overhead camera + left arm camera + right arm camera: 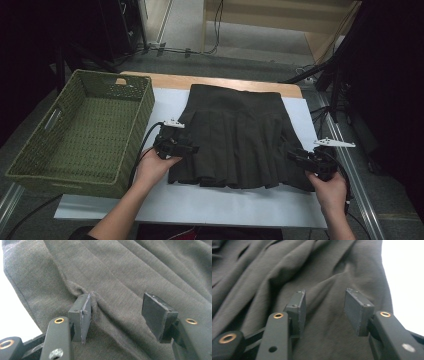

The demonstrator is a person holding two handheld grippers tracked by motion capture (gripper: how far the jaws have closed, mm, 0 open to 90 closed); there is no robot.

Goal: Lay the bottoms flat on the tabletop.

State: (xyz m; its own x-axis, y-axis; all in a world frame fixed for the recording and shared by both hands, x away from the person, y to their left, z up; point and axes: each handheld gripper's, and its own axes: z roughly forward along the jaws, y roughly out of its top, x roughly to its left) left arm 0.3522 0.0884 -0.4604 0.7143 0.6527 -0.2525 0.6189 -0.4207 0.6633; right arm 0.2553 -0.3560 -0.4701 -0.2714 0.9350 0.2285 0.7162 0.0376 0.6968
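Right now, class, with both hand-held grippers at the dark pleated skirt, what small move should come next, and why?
Probably close both on the cloth. The left hand-held gripper and right hand-held gripper stand open, jaws pressed onto the dark grey pleated skirt near its two sides, gripping nothing yet; a fold bunches against one left jaw.

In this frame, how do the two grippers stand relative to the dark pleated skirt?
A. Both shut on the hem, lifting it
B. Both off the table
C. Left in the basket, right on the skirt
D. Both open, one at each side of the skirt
D: the left gripper and right gripper sit at opposite sides of the skirt, and each gripper view shows its jaws apart over the fabric.
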